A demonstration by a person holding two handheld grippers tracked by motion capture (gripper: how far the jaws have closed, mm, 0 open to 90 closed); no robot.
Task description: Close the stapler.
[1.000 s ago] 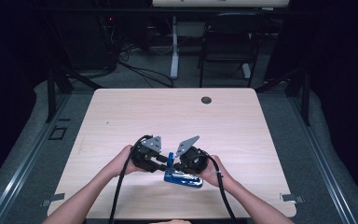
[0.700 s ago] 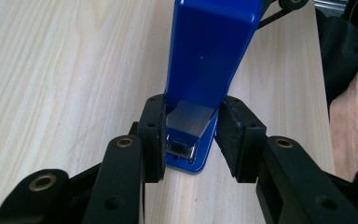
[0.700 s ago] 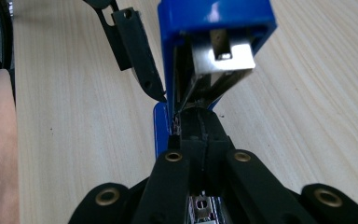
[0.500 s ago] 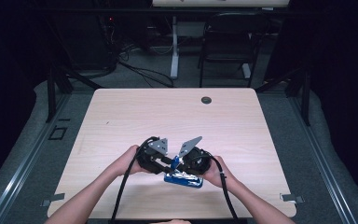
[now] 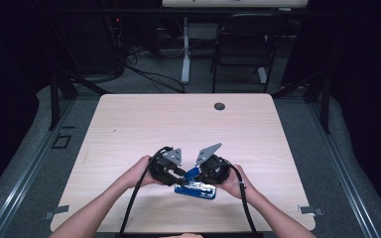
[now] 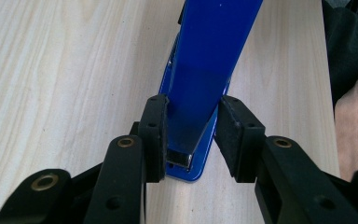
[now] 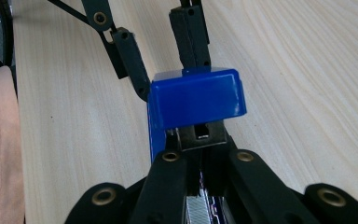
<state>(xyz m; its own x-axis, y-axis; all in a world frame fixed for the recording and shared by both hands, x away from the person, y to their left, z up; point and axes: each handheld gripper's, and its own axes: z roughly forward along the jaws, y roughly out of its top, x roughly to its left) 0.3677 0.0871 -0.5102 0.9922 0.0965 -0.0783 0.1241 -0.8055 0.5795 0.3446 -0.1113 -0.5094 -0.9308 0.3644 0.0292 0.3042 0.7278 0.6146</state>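
Note:
A blue stapler (image 5: 194,189) lies near the front edge of the wooden table (image 5: 129,129), with its top swung up. In the left gripper view the raised blue lid (image 6: 209,46) runs away between the pads of my left gripper (image 6: 191,112), which is shut on it. My right gripper (image 7: 203,156) is shut on the stapler's metal staple channel (image 7: 200,135), just behind the blue lid end (image 7: 196,98); a strip of staples (image 7: 200,212) lies between its jaws. From the high view, my left gripper (image 5: 181,173) and right gripper (image 5: 194,174) meet over the stapler.
A round black grommet (image 5: 220,106) sits near the table's far edge. Beyond the table stand a chair (image 5: 238,44) and floor cables (image 5: 144,69). A person's forearm (image 7: 0,154) borders the right gripper view's left side.

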